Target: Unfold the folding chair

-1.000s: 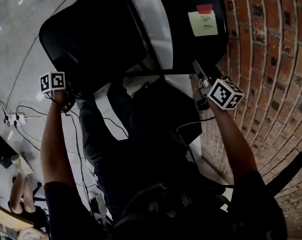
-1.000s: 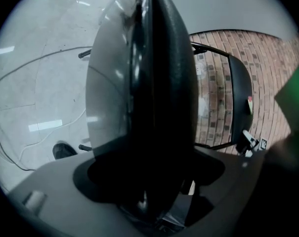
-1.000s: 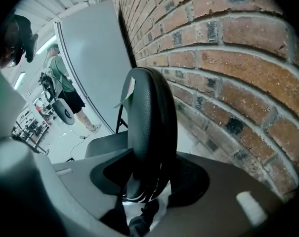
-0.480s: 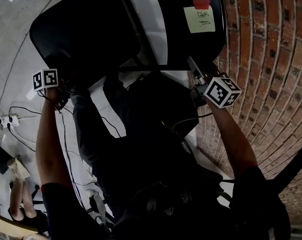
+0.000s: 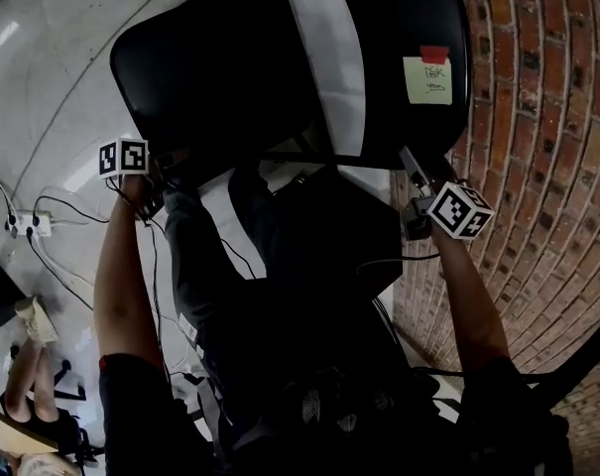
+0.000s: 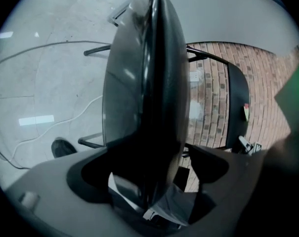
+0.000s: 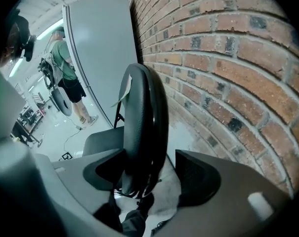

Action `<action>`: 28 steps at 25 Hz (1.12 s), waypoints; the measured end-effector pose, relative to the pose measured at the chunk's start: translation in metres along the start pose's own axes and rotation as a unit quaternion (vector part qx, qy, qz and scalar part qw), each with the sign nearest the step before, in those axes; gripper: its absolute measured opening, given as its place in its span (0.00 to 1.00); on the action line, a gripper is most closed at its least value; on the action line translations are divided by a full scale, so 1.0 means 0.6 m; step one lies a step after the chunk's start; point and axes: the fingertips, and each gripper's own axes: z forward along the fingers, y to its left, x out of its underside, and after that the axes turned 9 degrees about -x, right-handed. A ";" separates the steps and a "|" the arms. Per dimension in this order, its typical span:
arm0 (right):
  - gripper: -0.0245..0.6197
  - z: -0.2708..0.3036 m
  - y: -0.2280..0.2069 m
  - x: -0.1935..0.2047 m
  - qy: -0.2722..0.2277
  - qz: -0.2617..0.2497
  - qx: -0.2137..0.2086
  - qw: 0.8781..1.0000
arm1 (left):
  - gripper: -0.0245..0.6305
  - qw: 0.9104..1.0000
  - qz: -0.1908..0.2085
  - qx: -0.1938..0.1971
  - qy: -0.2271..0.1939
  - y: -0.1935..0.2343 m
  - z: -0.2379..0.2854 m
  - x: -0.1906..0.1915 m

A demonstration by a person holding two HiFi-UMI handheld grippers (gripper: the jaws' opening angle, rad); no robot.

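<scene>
Left gripper (image 6: 149, 154): jaws apart, just opened wider, straddling the near rim of the seat without clamping.
Folding chair (image 5: 260, 87): glossy black padded seat (image 5: 200, 67) at left; rounded black backrest (image 5: 409, 18) at right, bearing a yellow sticky note (image 5: 427, 79).
Right gripper (image 7: 147, 157): jaws just opened, loose around the backrest edge.
Brick wall (image 5: 538, 117): rough, just right of the chair.

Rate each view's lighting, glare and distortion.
Head view: dim, the black chair seat and the person's dark clothes merge in shadow; glare streaks on the pale floor. Left gripper view: heavy fisheye, black corners, seat close and soft. Right gripper view: brick wall evenly lit, its courses bowed.
</scene>
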 end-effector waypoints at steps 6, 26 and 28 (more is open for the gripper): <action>0.68 -0.082 -0.043 -0.040 0.004 -0.060 0.075 0.995 | 0.83 0.999 -0.031 -0.031 -0.025 0.012 -0.104 0.027; 0.20 -0.100 0.511 -0.316 -0.174 -0.211 -0.191 0.943 | 0.78 0.929 0.097 0.086 -0.347 -0.335 -0.603 -0.125; 0.04 -0.101 0.546 -0.315 -0.166 -0.214 -0.212 0.939 | 0.54 0.916 0.122 0.094 -0.369 -0.373 -0.633 -0.111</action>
